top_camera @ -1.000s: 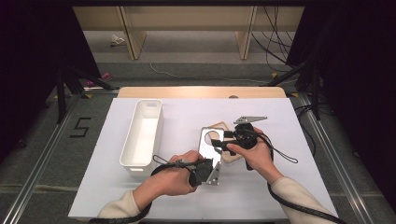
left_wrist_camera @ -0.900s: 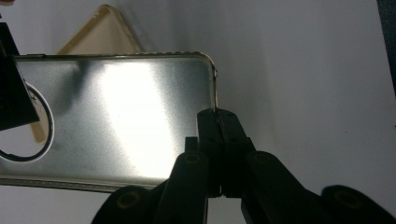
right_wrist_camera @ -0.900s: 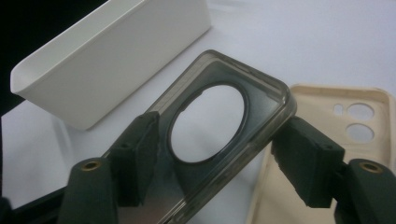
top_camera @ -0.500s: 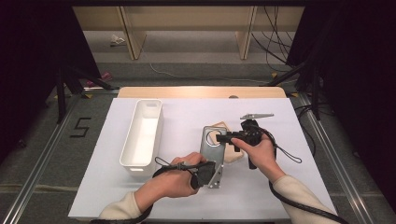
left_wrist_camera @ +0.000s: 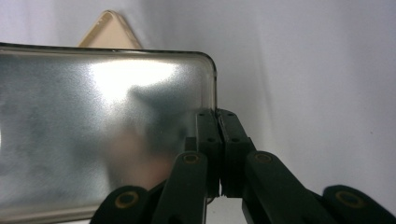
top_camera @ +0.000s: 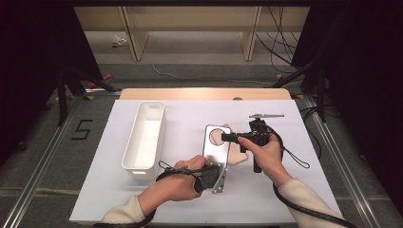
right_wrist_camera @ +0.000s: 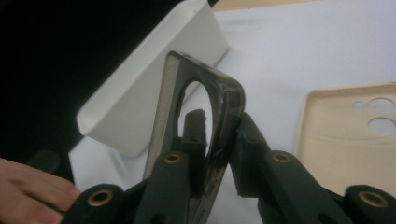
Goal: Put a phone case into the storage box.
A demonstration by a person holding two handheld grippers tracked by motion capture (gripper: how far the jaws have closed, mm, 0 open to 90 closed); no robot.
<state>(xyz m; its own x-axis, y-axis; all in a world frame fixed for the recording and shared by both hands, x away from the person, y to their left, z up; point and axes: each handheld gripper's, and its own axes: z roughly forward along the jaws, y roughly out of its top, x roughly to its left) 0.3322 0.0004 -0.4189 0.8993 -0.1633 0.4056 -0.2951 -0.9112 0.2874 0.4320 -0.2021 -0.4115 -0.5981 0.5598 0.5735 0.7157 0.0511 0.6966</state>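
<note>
Phone cases number two: a clear case (top_camera: 216, 151) clamped at opposite ends by both grippers (top_camera: 212, 176) (top_camera: 229, 137), whose right jaws just closed on it, and a beige case (top_camera: 236, 155) lying beside one empty white bin (top_camera: 144, 142).

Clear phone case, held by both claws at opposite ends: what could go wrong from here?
1. The left claw pinches only a thin edge of the clear phone case; it could slip out.
2. The right claw, whose jaws have just been closing, grips the rim by the camera cutout; pulling could warp the soft case.
3. The beige case lies close beneath and might get knocked.
</note>
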